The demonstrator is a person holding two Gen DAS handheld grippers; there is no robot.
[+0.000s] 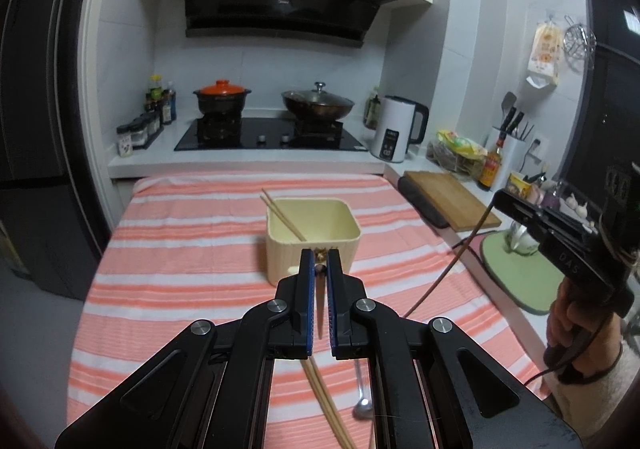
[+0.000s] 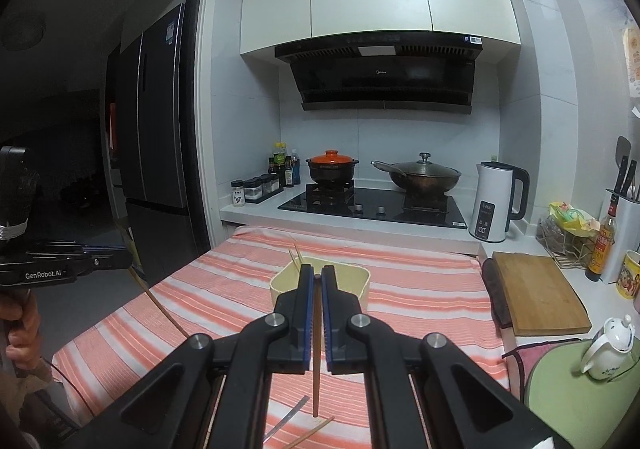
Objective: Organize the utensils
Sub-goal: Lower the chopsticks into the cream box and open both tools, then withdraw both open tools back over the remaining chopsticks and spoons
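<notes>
With both my left tongs (image 1: pixel 320 261) and right tongs (image 2: pixel 318 277) each clamped on a chopstick (image 2: pixel 316 369), I'm mid-carry toward the cream holder (image 1: pixel 312 237) on the striped bench (image 1: pixel 180 249) (one pair (image 1: pixel 282 215) sits inside), and next must tip them in.

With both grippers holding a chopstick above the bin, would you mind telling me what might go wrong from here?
1. The left gripper clamps its brown wooden chopstick near the top, so the long free end could swing and miss the cream plastic bin.
2. The right gripper holds another chopstick the same way; the two might collide over the bin.
3. The pair of chopsticks already leaning in the bin could be knocked out.
</notes>
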